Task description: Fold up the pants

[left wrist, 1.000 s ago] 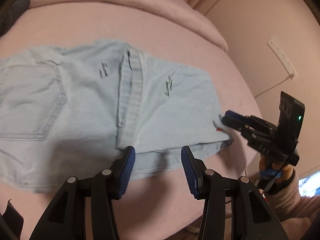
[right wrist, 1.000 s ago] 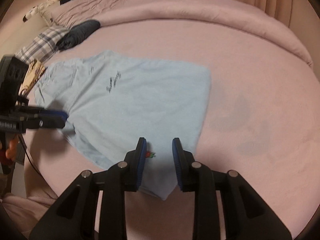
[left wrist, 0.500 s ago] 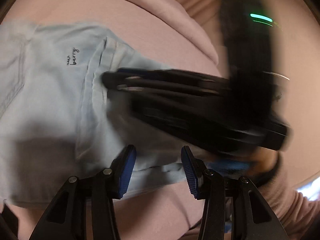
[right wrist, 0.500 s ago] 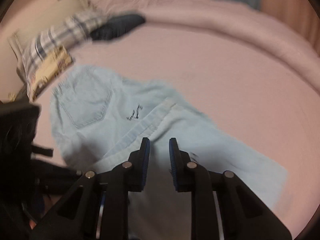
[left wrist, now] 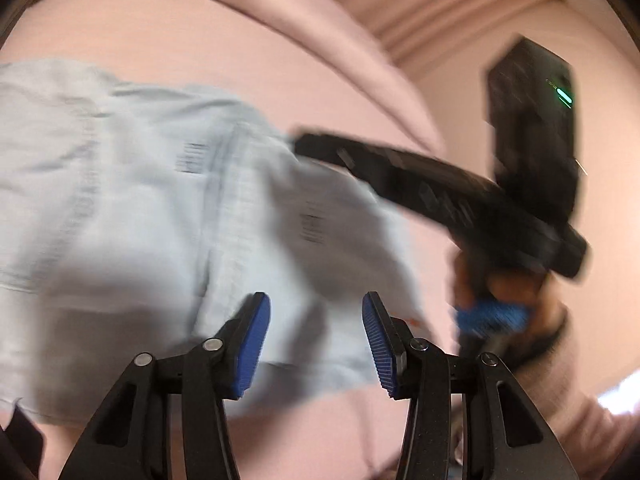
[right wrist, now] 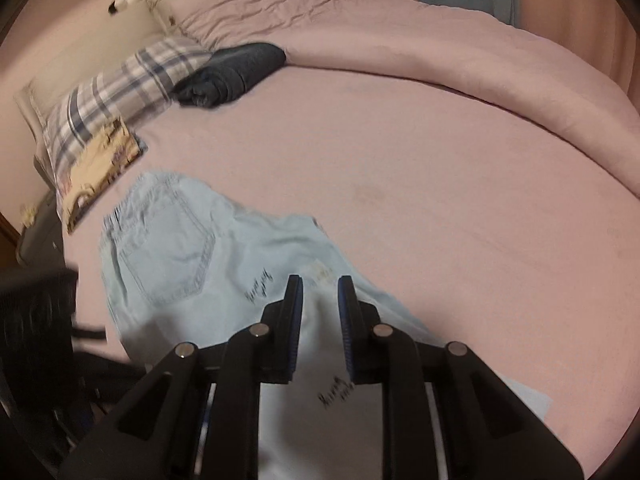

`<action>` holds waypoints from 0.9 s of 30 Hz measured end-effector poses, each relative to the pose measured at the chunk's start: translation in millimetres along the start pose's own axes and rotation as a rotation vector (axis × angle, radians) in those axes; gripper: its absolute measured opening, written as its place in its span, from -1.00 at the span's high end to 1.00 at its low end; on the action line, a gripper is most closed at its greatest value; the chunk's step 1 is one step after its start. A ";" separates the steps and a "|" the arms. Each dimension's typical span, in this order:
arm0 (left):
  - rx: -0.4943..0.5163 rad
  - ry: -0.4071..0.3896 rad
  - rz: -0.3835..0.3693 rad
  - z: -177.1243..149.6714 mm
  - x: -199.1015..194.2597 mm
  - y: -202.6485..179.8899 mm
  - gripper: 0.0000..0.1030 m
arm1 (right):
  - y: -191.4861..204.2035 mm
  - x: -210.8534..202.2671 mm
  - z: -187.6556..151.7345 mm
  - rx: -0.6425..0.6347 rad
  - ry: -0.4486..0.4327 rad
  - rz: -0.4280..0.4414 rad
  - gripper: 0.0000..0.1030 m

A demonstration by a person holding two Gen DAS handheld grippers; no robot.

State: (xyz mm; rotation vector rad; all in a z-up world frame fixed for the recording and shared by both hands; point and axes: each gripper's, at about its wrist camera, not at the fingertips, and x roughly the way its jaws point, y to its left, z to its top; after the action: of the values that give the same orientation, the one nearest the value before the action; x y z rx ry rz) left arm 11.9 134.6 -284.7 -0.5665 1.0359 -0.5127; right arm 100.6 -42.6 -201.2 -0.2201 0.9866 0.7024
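While the pale blue pants (right wrist: 168, 248) lie partly folded on the pink bed (right wrist: 420, 168), their cloth spreads under and ahead of both tools. The right gripper (right wrist: 319, 312) hovers over the folded middle, its jaws a narrow gap apart with nothing clearly pinched, and the left gripper (left wrist: 316, 332) sits released and wide above the near hem. A plaid pillow (right wrist: 116, 92) and dark folded clothes (right wrist: 232, 68) lie well beyond.
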 end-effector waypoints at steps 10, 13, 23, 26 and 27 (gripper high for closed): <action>-0.052 -0.091 0.092 -14.7 -54.6 39.3 0.33 | 37.5 55.1 -0.4 -0.135 0.057 0.040 0.65; -0.048 -0.127 0.072 -16.6 -65.7 33.1 0.24 | 23.1 39.4 12.9 -0.027 -0.011 0.090 0.63; 0.031 -0.030 -0.030 -19.7 -18.6 -6.2 0.13 | -14.2 -9.3 -31.9 0.001 0.044 -0.108 0.63; -0.010 0.019 -0.001 -14.6 0.3 5.0 0.13 | -21.6 14.4 -55.2 0.044 0.160 -0.080 0.62; -0.008 0.011 -0.005 -12.3 -4.4 4.0 0.13 | -19.6 20.6 -58.9 0.036 0.155 -0.088 0.62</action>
State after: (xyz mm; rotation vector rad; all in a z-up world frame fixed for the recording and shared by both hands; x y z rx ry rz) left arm -0.4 138.0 -289.4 -0.5746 1.0481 -0.5171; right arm 79.8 -76.3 -253.2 -0.2879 1.1300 0.5932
